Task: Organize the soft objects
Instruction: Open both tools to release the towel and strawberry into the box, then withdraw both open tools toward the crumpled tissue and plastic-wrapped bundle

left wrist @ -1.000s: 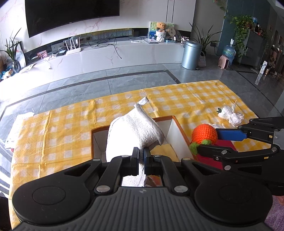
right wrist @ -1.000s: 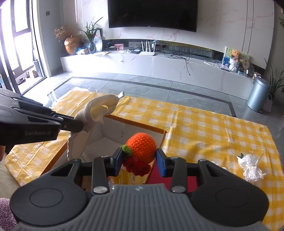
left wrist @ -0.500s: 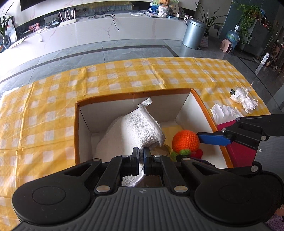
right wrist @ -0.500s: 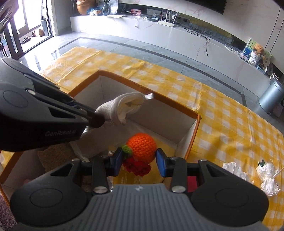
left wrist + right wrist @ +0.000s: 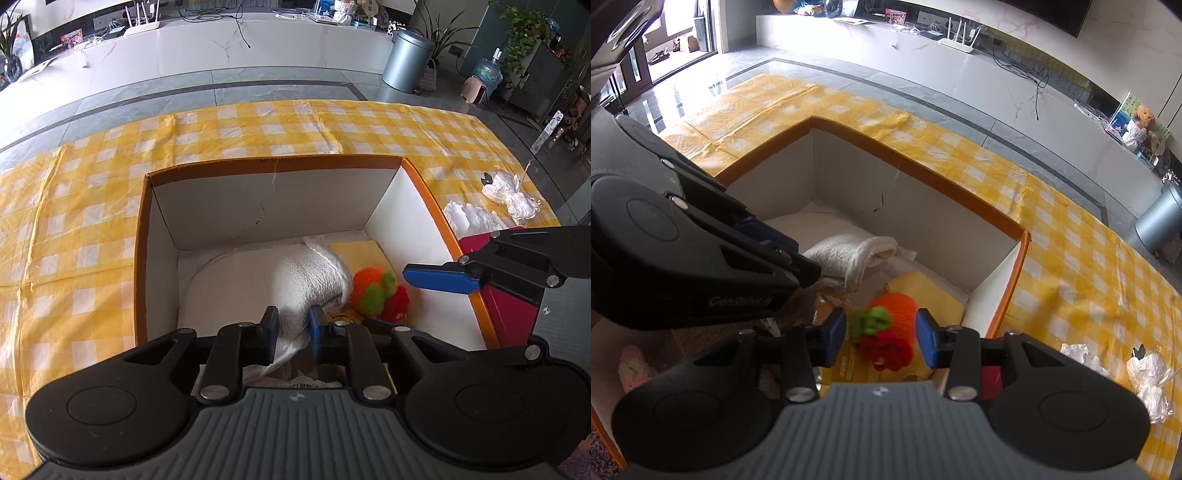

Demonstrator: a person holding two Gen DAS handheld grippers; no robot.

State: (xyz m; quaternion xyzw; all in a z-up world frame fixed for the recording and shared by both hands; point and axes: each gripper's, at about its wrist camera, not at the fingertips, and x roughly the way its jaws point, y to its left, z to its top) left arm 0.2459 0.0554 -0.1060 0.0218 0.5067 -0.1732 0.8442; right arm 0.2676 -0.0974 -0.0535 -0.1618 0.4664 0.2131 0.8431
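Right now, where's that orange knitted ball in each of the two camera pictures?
Left wrist view: the orange knitted ball lies right of centre, inside the box, beside the white towel.
Right wrist view: low centre, between the right gripper fingers.
Shared landmark: the box's orange rim.

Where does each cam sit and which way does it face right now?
Left wrist: on the left gripper, angled down into the orange-rimmed cardboard box; white fluffy towel between its just-opening jaws; right gripper enters at the right edge.
Right wrist: on the right gripper, angled down into the box from the other side; left gripper at left.
Shared: box, towel, orange crocheted fruit toy, yellow checked cloth.
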